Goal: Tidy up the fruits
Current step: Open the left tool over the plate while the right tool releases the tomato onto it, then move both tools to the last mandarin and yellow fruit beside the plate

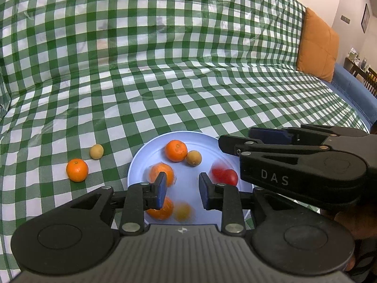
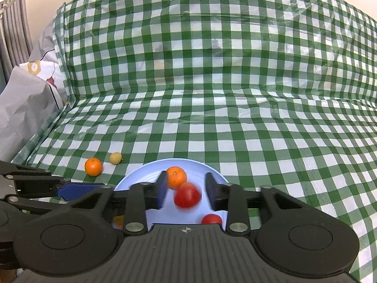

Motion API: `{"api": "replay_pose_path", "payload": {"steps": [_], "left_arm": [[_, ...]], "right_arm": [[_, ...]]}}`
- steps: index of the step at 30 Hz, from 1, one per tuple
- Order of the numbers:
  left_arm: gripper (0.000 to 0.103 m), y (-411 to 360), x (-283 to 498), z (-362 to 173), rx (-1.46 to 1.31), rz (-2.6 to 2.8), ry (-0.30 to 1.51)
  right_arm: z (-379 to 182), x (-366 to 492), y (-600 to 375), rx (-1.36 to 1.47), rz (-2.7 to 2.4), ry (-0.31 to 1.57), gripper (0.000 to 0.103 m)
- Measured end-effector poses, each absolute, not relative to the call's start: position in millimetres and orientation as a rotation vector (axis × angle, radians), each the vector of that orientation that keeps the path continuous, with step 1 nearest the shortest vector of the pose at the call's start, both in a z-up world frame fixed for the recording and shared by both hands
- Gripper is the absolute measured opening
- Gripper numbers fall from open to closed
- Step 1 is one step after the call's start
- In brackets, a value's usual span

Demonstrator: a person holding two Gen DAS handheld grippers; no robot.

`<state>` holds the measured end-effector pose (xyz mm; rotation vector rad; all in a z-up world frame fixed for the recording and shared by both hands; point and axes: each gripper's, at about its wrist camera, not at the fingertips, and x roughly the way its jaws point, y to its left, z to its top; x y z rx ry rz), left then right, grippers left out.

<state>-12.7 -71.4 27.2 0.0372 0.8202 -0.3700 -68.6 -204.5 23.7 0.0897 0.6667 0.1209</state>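
Green-checked cloth [image 1: 165, 82] drapes the whole couch, with an orange cushion [image 1: 317, 44] at its far right end. On the seat sits my pale blue plate [image 1: 207, 139], already carrying oranges, two small tan fruits and a pair of tomatoes [image 1: 223, 174] — some of them blurred, so I judge they are rolling. My left tongs [image 1: 181, 188] hang wide open over the plate's near side, holding nothing. My right tongs [image 2: 186, 191] are just as open and empty, a blurred tomato [image 2: 187, 194] lying on the plate between the fingers. Two pieces lie on the cloth left of the plate: an orange [image 1: 77, 170] and a tan fruit [image 1: 96, 151]. I'd send the left tongs there, close on the orange's widest part, squeeze gently, then lower it in rather than drop it. Only "DAS" [image 1: 274, 178] on the right tongs reads.
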Motion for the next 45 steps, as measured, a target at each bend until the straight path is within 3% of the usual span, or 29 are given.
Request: {"api": "replay_pose_path", "payload": {"steps": [33, 38, 45], "left_arm": [[0.028, -29, -7, 37, 0.018, -0.322, 0.801], [0.028, -25, -6, 37, 0.011, -0.320, 0.802], [0.028, -12, -1, 40, -0.018, -0.311, 0.803]], "right_arm": [[22, -66, -189, 0.067, 0.109, 0.638, 0.049], [21, -62, -180, 0.057, 0.116, 0.634, 0.036], [22, -57, -167, 0.054, 0.131, 0.629, 0.027]]}}
